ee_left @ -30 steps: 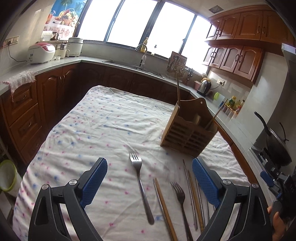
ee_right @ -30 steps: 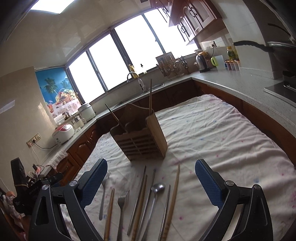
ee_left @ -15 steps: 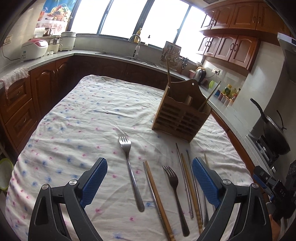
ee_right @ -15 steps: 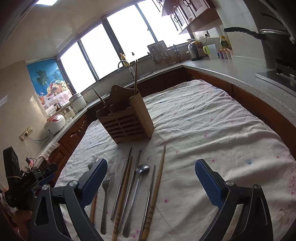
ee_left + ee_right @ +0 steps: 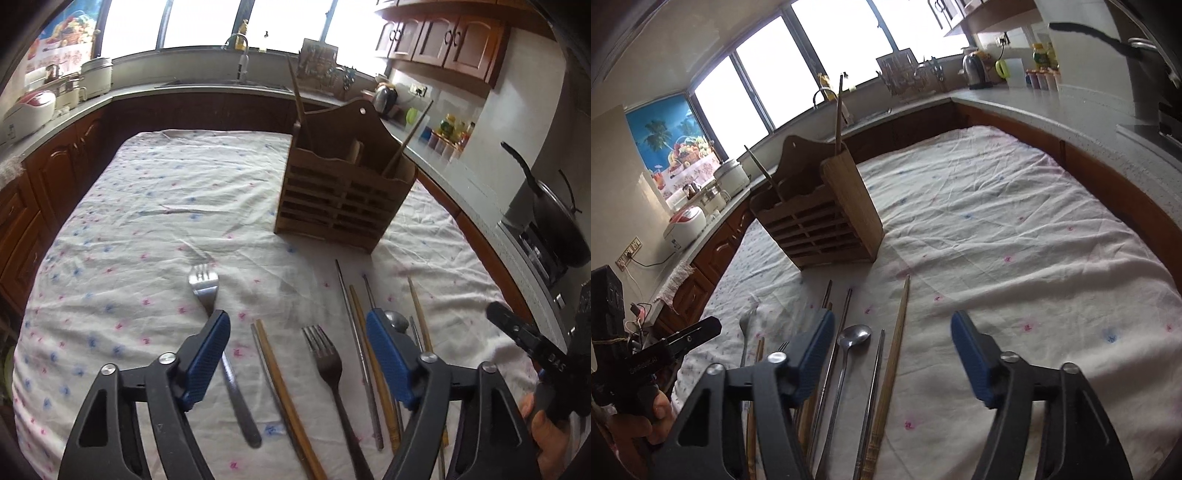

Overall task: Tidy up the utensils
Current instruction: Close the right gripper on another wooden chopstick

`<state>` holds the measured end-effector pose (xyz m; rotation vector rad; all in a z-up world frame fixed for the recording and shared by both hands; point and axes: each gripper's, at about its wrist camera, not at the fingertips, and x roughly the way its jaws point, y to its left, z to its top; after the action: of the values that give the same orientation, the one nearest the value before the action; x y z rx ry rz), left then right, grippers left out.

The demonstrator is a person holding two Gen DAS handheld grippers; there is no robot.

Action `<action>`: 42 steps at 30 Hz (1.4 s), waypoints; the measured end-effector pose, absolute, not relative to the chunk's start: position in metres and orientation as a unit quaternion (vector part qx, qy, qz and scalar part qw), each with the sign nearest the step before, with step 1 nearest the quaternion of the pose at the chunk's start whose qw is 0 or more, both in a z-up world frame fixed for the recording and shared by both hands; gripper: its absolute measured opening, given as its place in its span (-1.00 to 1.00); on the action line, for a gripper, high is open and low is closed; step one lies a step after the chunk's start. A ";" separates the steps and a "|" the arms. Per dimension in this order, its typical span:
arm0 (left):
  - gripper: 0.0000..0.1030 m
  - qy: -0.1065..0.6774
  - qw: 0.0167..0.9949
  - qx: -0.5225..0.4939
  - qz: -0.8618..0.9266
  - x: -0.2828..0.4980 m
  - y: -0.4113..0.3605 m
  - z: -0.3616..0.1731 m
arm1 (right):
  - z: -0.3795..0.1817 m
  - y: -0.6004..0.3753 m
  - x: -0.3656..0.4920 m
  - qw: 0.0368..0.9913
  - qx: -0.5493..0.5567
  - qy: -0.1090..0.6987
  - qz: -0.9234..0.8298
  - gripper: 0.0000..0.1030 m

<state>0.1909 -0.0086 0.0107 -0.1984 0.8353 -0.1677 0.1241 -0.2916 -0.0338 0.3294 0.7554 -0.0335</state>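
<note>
A: What sits between the left gripper [image 5: 297, 341] fingers?

B: Nothing is gripped. They are spread and have just been narrowing above the cloth. In the gap below lie a pair of chopsticks [image 5: 275, 373], one metal and one wooden, and a dark fork [image 5: 334, 373]. The bright fork [image 5: 218, 325] runs under the left finger [image 5: 207, 350], its head sticking out beyond the tip.

A: And by the other left finger?

B: More chopsticks, metal [image 5: 354, 332] and wooden [image 5: 369, 350], lie just inside it, and a spoon [image 5: 397, 319] bowl peeks out behind it.

A: The right gripper [image 5: 892, 341]?

B: Also released and empty, its fingers likewise just drawn closer together. The spoon [image 5: 849, 354], a metal chopstick [image 5: 873, 384] and a long wooden chopstick [image 5: 895, 343] lie in the gap, toward its left finger [image 5: 812, 354]. Bare cloth is beneath the right finger.

A: Further out?

B: The wooden holder [image 5: 343, 195] stands upright on the cloth-covered worktop [image 5: 147, 206], beyond both fingertips, well apart from the loose cutlery. A few sticks already stand in it.
</note>
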 end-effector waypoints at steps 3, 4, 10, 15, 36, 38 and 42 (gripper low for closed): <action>0.23 0.420 0.899 -0.087 -0.090 0.213 -0.018 0.005 | -0.042 -0.291 0.139 0.908 0.157 0.388 -0.014 -0.09; 0.14 0.427 0.896 -0.085 -0.092 0.221 -0.023 0.003 | -0.044 -0.291 0.144 0.905 0.157 0.395 -0.014 -0.12; -0.09 0.463 0.877 -0.067 -0.109 0.276 -0.042 -0.011 | -0.058 -0.295 0.170 0.891 0.150 0.427 -0.018 -0.43; -0.25 0.489 0.862 -0.056 -0.118 0.311 -0.058 -0.028 | -0.066 -0.299 0.187 0.885 0.146 0.442 -0.021 -0.45; -0.80 0.511 0.851 0.011 -0.123 0.367 -0.108 -0.080 | -0.089 -0.267 0.215 0.883 0.009 0.468 -0.037 -0.56; -0.87 0.508 0.852 0.017 -0.123 0.366 -0.109 -0.081 | -0.090 -0.267 0.215 0.884 0.009 0.466 -0.036 -0.81; -0.91 0.508 0.852 0.009 -0.125 0.365 -0.109 -0.082 | -0.088 -0.272 0.215 0.884 0.030 0.465 -0.030 -0.88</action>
<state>0.3649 -0.1086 -0.0822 0.0194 1.0696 -0.2624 0.2152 -0.2718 -0.0880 0.0615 0.9682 -0.0623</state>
